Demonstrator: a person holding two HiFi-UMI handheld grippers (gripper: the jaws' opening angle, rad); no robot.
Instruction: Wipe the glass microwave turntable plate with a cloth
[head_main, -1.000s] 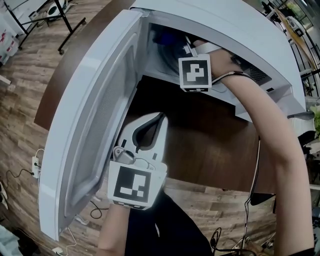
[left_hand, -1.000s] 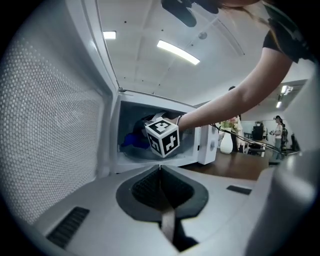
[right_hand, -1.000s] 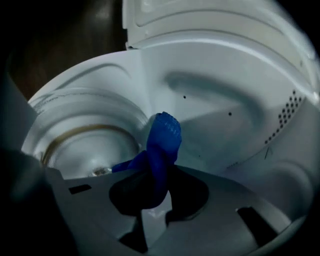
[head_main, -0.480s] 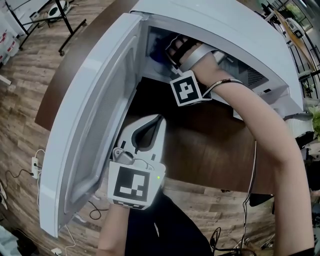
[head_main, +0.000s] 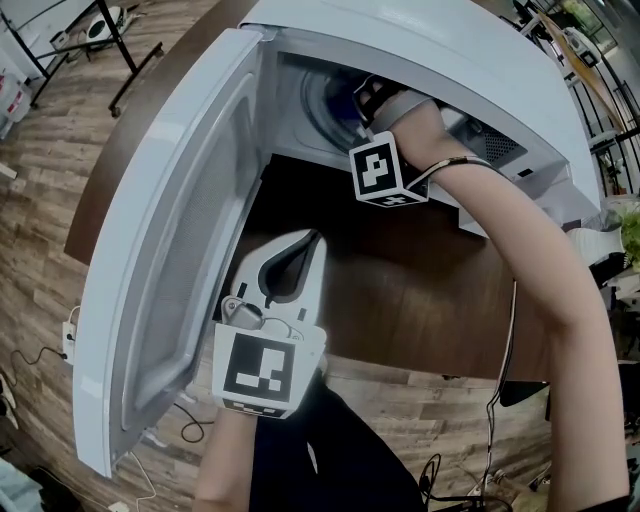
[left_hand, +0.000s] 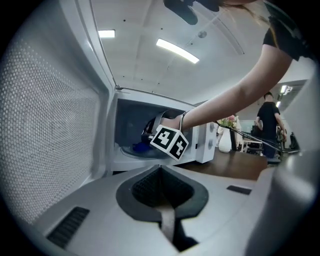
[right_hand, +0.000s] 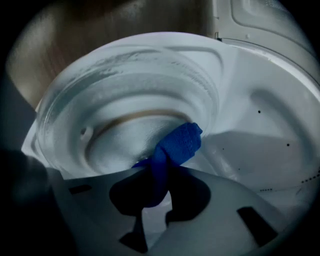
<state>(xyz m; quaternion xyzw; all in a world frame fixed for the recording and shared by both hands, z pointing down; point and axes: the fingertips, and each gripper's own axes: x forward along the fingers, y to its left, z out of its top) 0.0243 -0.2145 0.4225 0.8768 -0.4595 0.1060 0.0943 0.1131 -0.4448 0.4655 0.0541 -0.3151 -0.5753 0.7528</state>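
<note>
Wood-plank flooring (head_main: 60, 190) surrounds a dark brown table (head_main: 420, 300) that carries a white microwave (head_main: 460, 60). The microwave's door (head_main: 170, 250) is swung wide open on its left side.

Inside the microwave's cavity, the right gripper (right_hand: 154, 197) has its jaws pinched on a blue cloth (right_hand: 175, 147). The cloth is bunched into a roll between them, and its free end reaches forward onto the glass turntable plate (right_hand: 125, 90). The plate sits within the microwave, on the pale cavity floor (right_hand: 260, 145). Its raised rim and inner ring show clearly in the right gripper view. From the head view, only the right gripper's marker cube (head_main: 385, 170) and the person's forearm (head_main: 520, 250) stick out of the microwave's opening.

The left gripper (left_hand: 162, 190) hangs in front of the microwave, just beside the open door and pointed toward the opening. Its jaws are pressed together with nothing between them.

Behind the microwave, at the table's far end, the left gripper view shows a white vase (left_hand: 225, 142) and a standing person (left_hand: 267, 120). Cables (head_main: 40, 350) trail on the floor beyond the microwave's door.
</note>
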